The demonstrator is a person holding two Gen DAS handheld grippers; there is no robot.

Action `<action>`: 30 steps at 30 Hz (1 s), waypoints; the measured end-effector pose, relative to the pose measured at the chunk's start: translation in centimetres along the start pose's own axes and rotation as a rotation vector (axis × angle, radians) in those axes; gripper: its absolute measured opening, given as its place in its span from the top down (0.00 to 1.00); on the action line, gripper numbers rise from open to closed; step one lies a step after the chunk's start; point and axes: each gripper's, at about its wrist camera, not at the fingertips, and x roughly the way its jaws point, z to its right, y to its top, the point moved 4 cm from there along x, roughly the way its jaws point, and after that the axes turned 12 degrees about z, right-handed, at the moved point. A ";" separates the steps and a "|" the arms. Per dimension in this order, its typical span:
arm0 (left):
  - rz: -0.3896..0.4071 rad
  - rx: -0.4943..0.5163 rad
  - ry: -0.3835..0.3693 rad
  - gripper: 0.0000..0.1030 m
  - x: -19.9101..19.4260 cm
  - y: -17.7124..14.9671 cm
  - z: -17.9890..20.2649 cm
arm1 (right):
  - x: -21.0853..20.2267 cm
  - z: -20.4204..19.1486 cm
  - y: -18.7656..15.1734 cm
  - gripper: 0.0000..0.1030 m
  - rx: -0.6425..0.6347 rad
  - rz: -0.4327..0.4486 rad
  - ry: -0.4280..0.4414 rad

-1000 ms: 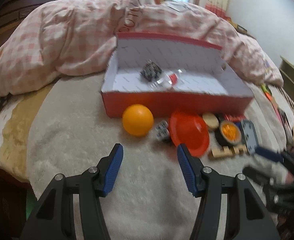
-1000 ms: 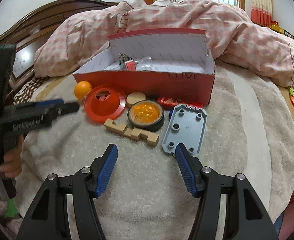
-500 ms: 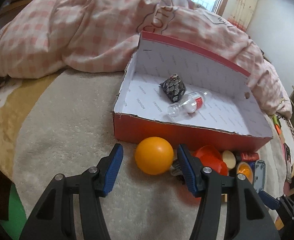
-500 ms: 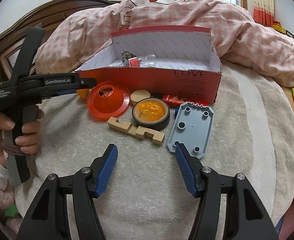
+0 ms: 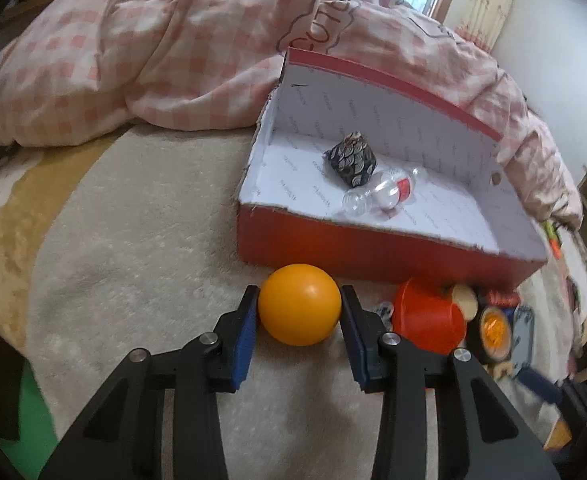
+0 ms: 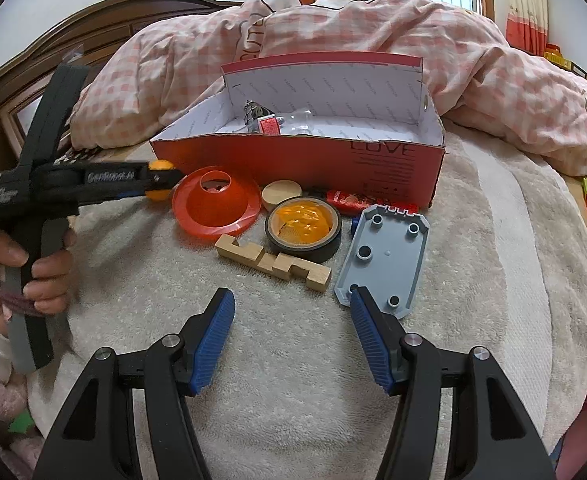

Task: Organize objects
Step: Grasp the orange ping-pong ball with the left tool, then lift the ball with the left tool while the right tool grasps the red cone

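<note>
The left gripper [image 5: 299, 310] pointed down at a slant, its jaws having just been closing, both blue pads [image 5: 244, 336] now touching an orange ball [image 5: 299, 309]. The right gripper [image 6: 291, 330] hung with jaws wide apart, holding nothing.

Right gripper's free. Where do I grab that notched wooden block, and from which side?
Grip the wooden block across its narrow width, at a solid stretch between notches, coming from above. It lies flat on the blanket with its long axis slanting across the view, so the open right gripper probably needs a slight roll first.
</note>
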 end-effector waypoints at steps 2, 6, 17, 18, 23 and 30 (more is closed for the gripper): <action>0.007 0.040 0.022 0.62 -0.5 -0.4 0.0 | 0.1 -0.2 0.1 0.40 0.005 0.000 0.011; 0.035 0.125 0.057 0.62 -1.7 -1.5 0.0 | 0.5 -0.9 0.6 0.32 0.011 0.004 0.044; 0.057 0.147 0.044 0.62 -1.8 -2.3 -0.7 | 4.3 -4.3 3.5 0.22 -0.093 0.022 0.139; 0.060 0.145 0.040 0.62 -1.8 -2.3 -0.7 | 4.7 -4.6 3.8 0.22 -0.095 0.019 0.151; 0.064 0.145 0.038 0.62 -1.9 -2.5 -0.7 | 6.3 -5.4 4.6 0.22 -0.119 0.010 0.154; 0.069 0.142 0.036 0.63 -2.0 -2.5 -0.7 | 7.5 -6.1 4.6 0.22 -0.127 -0.012 0.141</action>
